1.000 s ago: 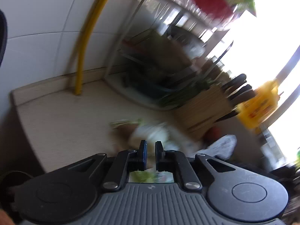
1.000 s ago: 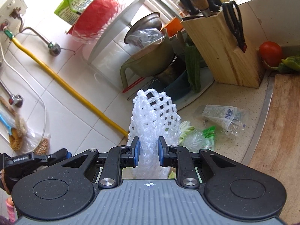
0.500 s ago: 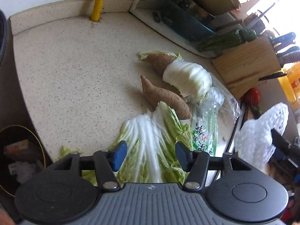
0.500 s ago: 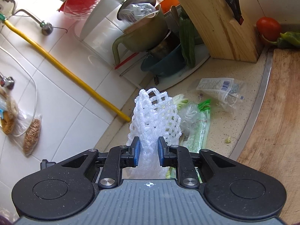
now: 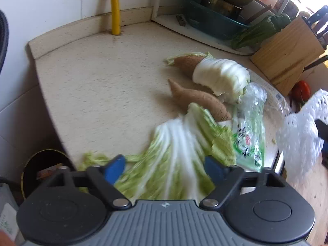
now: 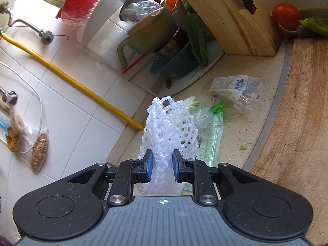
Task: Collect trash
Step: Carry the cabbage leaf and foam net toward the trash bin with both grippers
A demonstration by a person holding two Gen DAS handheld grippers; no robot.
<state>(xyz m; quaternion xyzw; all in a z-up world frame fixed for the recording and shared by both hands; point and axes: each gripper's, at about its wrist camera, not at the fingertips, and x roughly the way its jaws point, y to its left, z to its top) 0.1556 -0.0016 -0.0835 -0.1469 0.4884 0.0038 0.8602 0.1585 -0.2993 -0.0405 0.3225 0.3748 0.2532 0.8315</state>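
Note:
My left gripper (image 5: 164, 169) hangs over a loose cabbage leaf (image 5: 176, 153) at the counter's front edge. Its jaws are opening wide; the leaf lies between them, but the blue pads do not press on it. A green printed plastic bag (image 5: 248, 137) lies right of the leaf. My right gripper (image 6: 162, 168) is shut on a white foam fruit net (image 6: 170, 127), held up above the counter; the same net (image 5: 301, 131) shows at the right of the left wrist view. A clear wrapper with a barcode (image 6: 235, 90) lies further right on the counter.
Two sweet potatoes (image 5: 196, 100) and a cabbage chunk (image 5: 223, 78) lie beyond the leaf. A dish rack tray (image 6: 184, 75), knife block (image 6: 229, 20), tomato (image 6: 286, 14) and wooden cutting board (image 6: 303, 135) stand around. A dark bin (image 5: 43, 170) sits below the counter's left edge. A yellow pipe (image 5: 114, 6) runs along the wall.
My left gripper tipped down from the wall toward the counter and came lower over the cabbage leaf while its jaws went from shut to wide. My right gripper sank a little, still gripping the net.

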